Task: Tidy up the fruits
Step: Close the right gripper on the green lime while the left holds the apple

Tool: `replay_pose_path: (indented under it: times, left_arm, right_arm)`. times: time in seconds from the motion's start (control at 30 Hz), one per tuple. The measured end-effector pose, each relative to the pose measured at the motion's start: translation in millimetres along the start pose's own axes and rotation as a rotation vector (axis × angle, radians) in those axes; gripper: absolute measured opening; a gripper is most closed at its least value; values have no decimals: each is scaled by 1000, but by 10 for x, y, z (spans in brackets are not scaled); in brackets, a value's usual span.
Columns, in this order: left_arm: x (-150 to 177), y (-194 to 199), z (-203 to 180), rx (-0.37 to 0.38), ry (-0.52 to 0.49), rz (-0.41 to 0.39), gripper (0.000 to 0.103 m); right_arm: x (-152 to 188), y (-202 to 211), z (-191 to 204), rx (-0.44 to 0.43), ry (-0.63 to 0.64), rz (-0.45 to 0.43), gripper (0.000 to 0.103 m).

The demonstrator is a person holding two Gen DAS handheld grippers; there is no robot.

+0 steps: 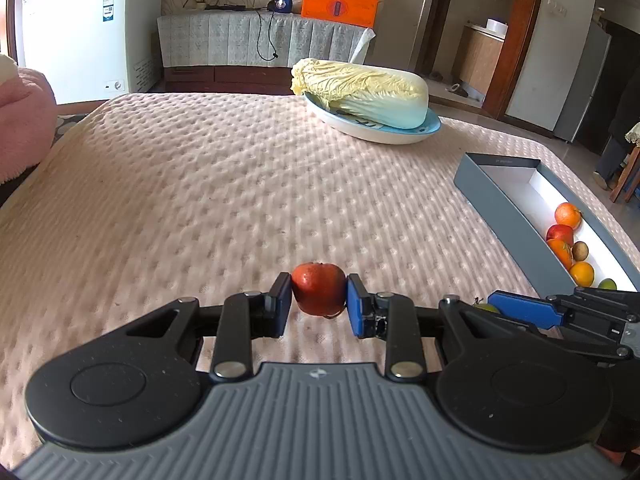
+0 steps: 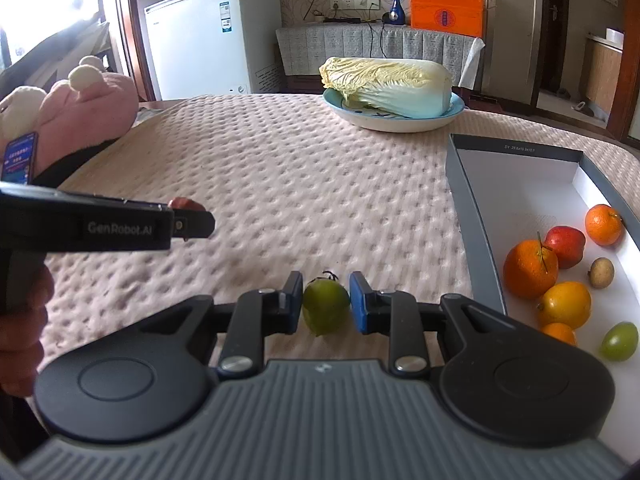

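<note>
My left gripper is shut on a red tomato-like fruit, held just above the pink quilted table cover. My right gripper is shut on a small green fruit with a dark stem. A grey box with a white inside lies to the right and holds oranges, a red apple, a yellow fruit, a small brown fruit and a green one. The left gripper also shows in the right wrist view, at the left. The right gripper's fingers reach in at the left view's right edge.
A napa cabbage lies on a blue-rimmed plate at the table's far side. A pink plush toy sits at the left edge. A white freezer and a covered sideboard stand behind the table.
</note>
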State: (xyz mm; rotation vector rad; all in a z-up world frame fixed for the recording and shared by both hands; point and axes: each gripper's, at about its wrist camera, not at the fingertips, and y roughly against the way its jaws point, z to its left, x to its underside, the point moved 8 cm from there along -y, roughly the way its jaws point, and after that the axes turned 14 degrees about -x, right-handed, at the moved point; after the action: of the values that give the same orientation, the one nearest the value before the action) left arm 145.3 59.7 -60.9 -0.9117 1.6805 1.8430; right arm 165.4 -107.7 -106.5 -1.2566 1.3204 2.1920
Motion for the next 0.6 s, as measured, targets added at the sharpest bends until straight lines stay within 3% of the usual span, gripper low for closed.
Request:
replay_pose_path:
  times: [0.6]
  left_arm:
    - [90, -126, 66, 16, -3, 65, 35]
  right_arm:
    - [42, -144, 27, 43, 13, 40, 31]
